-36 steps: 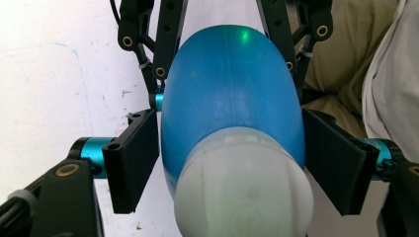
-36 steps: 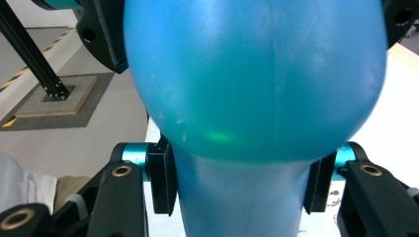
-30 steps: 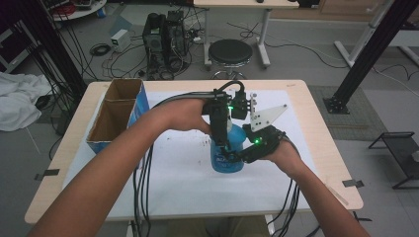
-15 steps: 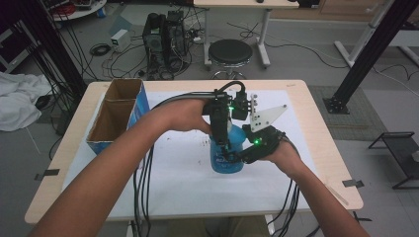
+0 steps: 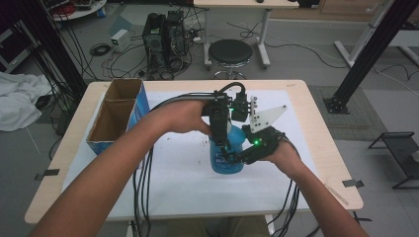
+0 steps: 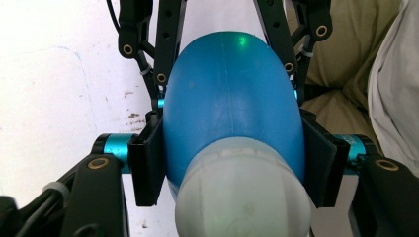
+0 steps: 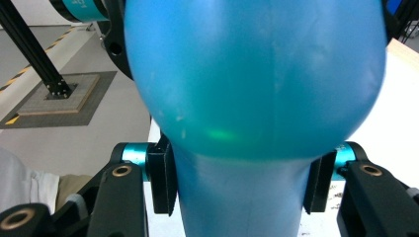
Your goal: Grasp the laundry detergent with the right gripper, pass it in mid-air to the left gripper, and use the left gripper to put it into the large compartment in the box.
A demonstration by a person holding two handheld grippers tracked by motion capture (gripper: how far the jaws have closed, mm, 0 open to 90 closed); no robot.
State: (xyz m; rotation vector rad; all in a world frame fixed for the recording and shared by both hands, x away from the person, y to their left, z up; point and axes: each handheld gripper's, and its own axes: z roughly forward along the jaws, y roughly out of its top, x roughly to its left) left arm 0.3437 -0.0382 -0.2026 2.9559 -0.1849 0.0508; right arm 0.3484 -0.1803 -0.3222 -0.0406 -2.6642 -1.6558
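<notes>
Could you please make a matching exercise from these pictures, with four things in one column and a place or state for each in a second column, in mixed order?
Things:
1. blue bottle
2. cardboard box
3. black stool
4. white cloth

Places or states:
A. on the floor beyond the table's far edge
B. lying on the floor to the left of the table
C. upright near the middle of the table, between both grippers' jaws
D. open, at the table's left side

Pairs: 1-C, 2-D, 3-A, 4-B
</notes>
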